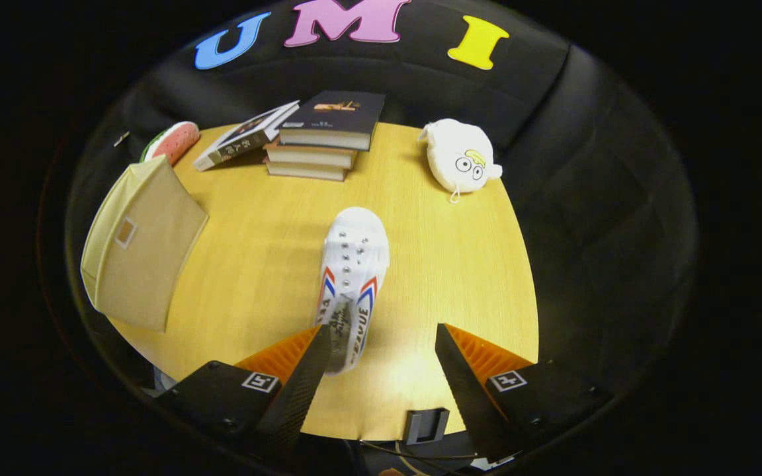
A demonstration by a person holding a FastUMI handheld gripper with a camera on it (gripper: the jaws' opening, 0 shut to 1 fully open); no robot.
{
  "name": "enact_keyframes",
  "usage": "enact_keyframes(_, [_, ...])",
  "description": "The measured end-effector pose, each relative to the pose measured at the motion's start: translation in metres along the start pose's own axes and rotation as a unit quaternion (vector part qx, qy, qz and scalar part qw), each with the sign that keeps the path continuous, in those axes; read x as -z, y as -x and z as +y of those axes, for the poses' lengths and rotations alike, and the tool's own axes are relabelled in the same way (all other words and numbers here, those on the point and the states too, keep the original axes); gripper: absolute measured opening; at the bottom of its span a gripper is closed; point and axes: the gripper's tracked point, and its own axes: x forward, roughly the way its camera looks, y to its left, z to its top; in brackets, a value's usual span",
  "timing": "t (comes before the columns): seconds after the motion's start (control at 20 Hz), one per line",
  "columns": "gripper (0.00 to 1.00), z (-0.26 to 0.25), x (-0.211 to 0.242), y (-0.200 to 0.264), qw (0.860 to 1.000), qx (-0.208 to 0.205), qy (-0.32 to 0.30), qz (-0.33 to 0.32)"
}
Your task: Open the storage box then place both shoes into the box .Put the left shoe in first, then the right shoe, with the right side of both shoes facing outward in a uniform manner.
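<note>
A white canvas shoe (352,264) with red and blue side stripes lies on the wooden table (460,264), toe pointing away from me. Its heel end sits just ahead of my left finger (301,370) and partly behind its tip. My gripper (381,344) is open, with a wide gap between the fingers and nothing held. The right finger (467,370) stands apart from the shoe. The beige fabric storage box (139,248) stands at the table's left edge, beyond and left of the fingers, its lid closed.
A stack of books (328,135) sits at the far side of the table, with one book (245,135) leaning against it. A watermelon-patterned cushion (172,140) lies behind the box. A white plush pouch (460,155) rests at the far right.
</note>
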Motion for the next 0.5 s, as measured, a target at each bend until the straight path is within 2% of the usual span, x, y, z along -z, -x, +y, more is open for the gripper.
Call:
enact_keyframes(0.25, [1.00, 0.010, 0.013, -0.050, 0.999, -0.035, 0.023, 0.023])
enact_keyframes(0.5, [0.99, 0.006, -0.006, -0.078, 0.999, -0.033, 0.008, 0.005])
